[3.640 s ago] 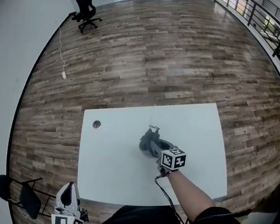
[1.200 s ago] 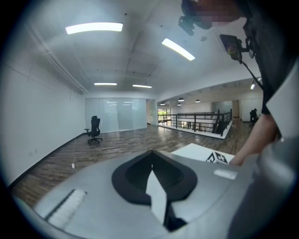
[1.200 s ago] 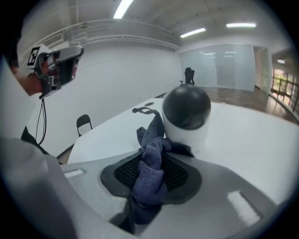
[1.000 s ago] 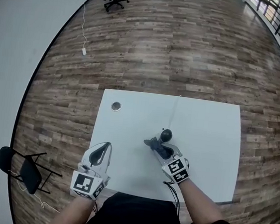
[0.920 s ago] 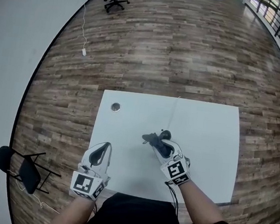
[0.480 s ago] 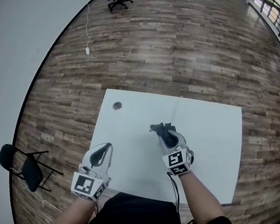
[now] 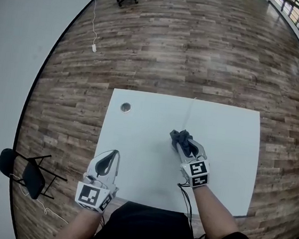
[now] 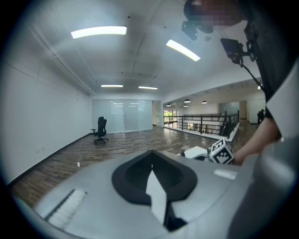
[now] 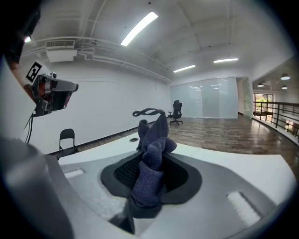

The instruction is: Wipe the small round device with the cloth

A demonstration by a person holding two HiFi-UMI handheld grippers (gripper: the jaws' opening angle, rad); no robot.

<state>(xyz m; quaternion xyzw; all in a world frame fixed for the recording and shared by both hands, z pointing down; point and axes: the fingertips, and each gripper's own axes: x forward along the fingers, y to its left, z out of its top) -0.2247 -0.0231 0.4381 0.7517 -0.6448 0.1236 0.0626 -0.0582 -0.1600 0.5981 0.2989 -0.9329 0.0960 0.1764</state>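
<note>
Right gripper [image 7: 183,142]: jaws clamped on cloth [image 9: 152,172], bunch over mid-desk [image 7: 136,141].
Device: unseen, likely under the cloth at the cable [image 7: 190,113] end.
Left gripper [image 7: 113,156]: jaws closed, empty.
Advice: light circular strokes, firm grip, and keep clear of the cable.

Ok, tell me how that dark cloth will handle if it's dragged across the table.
The cloth is probably floppy: it bunches in folds between the jaws of the right hand-held gripper. Likely light: its folds stand up unsupported. Its fuzzy weave should resist slipping.
</note>
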